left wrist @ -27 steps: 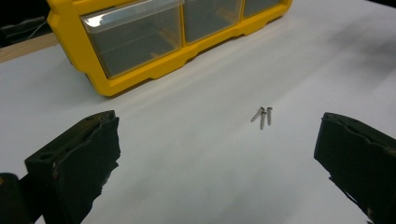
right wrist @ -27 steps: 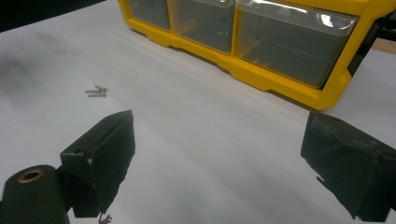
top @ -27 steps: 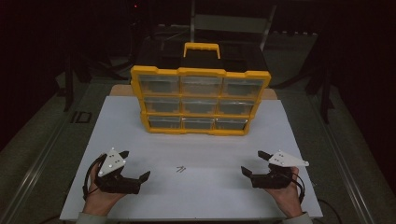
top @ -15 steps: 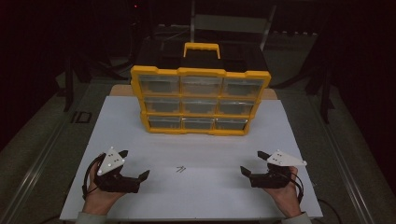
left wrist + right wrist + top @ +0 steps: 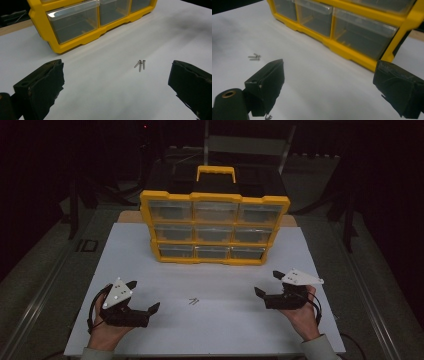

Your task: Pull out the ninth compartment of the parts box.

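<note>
Open table (image 5: 220, 320) around screws (image 5: 194, 301)

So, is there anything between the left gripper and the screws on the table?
Nothing visible. The screws lie on bare white table ahead of the left gripper, whose jaws stand wide open. The yellow organizer stands farther back, off to the side of that path.

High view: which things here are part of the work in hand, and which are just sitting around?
Part of the work:
- screws, lying on the sheet between both grippers
- yellow drawer organizer, drawers closed
- left gripper, open
- right gripper, open

Just around:
- white sheet covering the table
- dark case behind the organizer
</note>
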Tool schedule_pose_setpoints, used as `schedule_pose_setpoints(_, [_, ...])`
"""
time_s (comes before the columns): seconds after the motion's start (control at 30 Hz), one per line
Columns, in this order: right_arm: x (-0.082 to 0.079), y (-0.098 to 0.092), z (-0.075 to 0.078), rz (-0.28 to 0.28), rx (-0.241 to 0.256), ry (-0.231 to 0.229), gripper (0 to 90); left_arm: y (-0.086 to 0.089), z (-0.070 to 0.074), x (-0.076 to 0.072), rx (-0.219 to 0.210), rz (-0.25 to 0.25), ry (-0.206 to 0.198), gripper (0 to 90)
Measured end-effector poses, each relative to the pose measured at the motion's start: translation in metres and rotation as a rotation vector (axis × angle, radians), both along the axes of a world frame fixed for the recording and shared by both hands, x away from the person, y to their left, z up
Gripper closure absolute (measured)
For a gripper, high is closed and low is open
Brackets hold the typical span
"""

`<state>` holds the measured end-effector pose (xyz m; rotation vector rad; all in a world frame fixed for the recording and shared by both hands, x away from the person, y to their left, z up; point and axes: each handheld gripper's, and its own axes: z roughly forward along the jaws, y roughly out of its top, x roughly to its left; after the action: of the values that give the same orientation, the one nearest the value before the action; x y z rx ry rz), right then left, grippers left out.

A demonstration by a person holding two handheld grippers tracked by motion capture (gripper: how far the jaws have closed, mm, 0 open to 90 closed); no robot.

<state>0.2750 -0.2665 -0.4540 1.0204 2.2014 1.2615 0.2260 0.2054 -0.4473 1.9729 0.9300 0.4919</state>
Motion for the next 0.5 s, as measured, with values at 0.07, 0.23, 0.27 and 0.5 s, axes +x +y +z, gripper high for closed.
schedule_pose_setpoints(0.07, [0.006, 0.003, 0.002, 0.006, 0.001, -0.006, 10.1, 0.001, 0.0, 0.0, -0.002, 0.003, 0.002, 0.9])
schedule_pose_setpoints(0.23, [0.025, 0.009, 0.013, 0.02, 0.01, -0.02, 10.8, 0.002, 0.0, -0.001, -0.004, 0.004, 0.001, 1.0])
schedule_pose_setpoints(0.27, [0.025, 0.009, 0.013, 0.02, 0.01, -0.02, 10.8, 0.001, 0.0, -0.001, -0.004, 0.003, 0.001, 1.0])
schedule_pose_setpoints(0.5, [0.045, 0.014, 0.03, 0.045, -0.018, -0.031, 11.8, -0.001, -0.001, 0.0, 0.001, -0.004, 0.005, 1.0])
